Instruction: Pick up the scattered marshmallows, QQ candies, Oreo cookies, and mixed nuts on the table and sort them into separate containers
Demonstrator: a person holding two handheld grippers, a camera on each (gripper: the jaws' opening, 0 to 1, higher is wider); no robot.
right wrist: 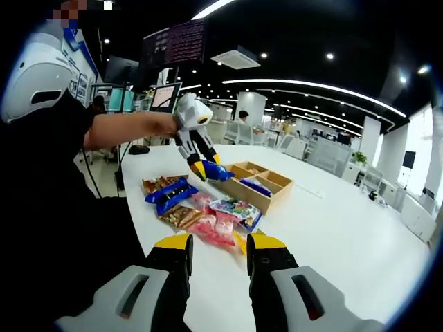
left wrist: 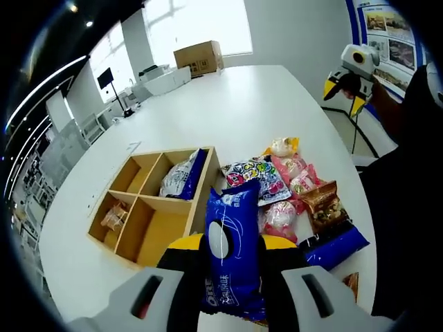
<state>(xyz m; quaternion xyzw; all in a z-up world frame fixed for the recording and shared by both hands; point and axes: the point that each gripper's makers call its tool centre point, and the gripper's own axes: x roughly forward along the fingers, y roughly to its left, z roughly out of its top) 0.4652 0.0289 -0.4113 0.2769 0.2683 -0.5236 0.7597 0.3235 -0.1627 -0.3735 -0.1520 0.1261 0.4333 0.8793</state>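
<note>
Clamped in the left gripper (left wrist: 232,266), a blue Oreo pack (left wrist: 232,249) hangs beside the wooden box (left wrist: 131,238), which holds two packs, while most snacks (left wrist: 297,190) lie unsorted beside it; the right gripper (right wrist: 218,254) is open, empty.

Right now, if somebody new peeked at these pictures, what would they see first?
First, the blue Oreo packet clamped in the left gripper, right beside the wooden box with four compartments. Next, the bright heap of snack packets on the white table to the right of that box. In the right gripper view, the right gripper hangs open and empty above the table edge.
</note>
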